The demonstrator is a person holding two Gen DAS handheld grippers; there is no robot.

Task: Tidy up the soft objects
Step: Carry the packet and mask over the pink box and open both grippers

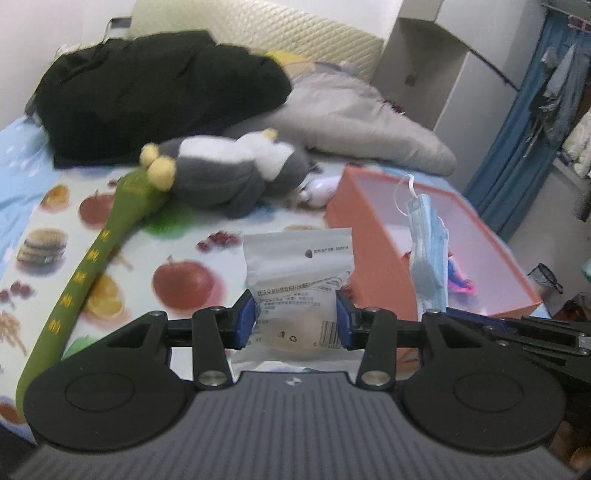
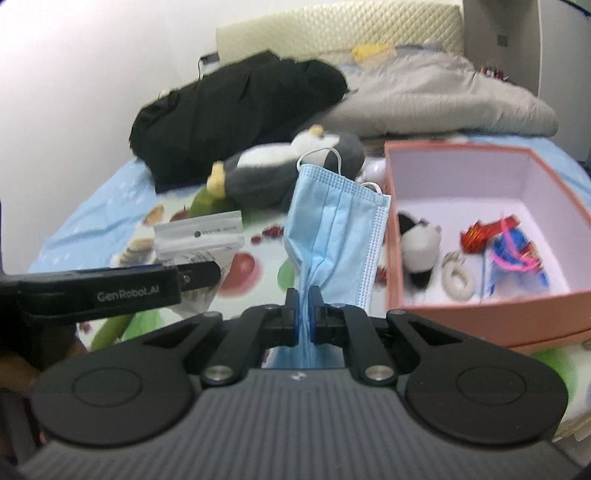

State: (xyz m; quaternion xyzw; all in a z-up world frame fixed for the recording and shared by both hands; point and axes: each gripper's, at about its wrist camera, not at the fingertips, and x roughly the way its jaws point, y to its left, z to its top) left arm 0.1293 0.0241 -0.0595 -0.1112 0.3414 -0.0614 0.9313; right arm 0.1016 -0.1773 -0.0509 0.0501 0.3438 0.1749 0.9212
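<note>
My left gripper is shut on a white plastic pouch and holds it above the fruit-print bedsheet. My right gripper is shut on a blue face mask, held upright just left of the pink box. The mask also shows in the left wrist view, with the pink box behind it. The left gripper and pouch show in the right wrist view. Inside the box lie a small panda plush, a white ring and colourful ribbons.
A grey-and-white penguin plush and a long green plush lie on the bed. A black garment and a grey quilt sit behind, against a cream headboard. A blue curtain hangs at right.
</note>
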